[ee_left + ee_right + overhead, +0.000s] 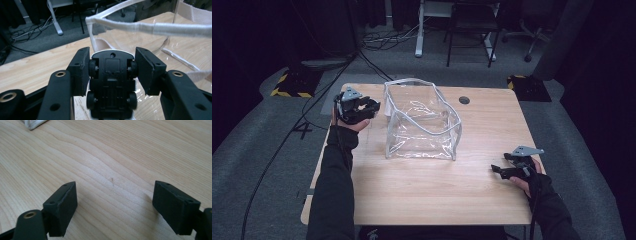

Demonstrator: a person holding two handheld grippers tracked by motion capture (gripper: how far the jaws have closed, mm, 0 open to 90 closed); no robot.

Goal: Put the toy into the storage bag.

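My left gripper (371,106) hangs over the far left part of the wooden table (432,200), and its jaws are clamped on a small toy car (111,82). In the left gripper view the car's black underside faces the camera, four wheels showing, a white edge of bodywork at its far end, and my pads press its two flanks. Just to the right of that hand stands a clear plastic bag (422,122) with white-taped edges, open at the top; its white rim (155,28) runs across right beyond the car. Farther right, a small dark round hole (464,100) sits in the tabletop near the far edge. My right gripper (498,170) rests low at the near right, well apart from the bag, jaws spread wide with bare wood (112,170) between them.
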